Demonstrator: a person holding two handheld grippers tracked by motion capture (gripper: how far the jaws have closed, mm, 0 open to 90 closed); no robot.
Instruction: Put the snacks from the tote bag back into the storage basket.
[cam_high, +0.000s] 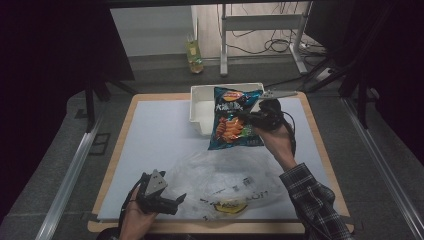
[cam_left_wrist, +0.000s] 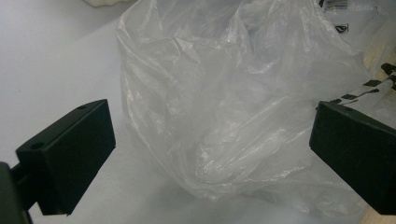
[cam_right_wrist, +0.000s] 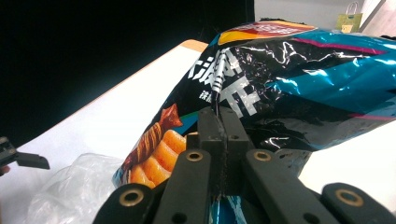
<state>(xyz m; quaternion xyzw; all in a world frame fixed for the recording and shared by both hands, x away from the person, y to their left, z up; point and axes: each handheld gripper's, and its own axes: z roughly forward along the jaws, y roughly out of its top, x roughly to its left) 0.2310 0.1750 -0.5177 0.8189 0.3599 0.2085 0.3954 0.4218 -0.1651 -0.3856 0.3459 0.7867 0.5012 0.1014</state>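
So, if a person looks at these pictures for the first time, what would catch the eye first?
Most likely the shiny blue chip bag, bright against the dim scene, held up in the shut jaws of the right gripper above the white sheet in front of the white bin. Next comes the crumpled clear plastic bag lying near the front edge of the table, with the left gripper open just beside it.
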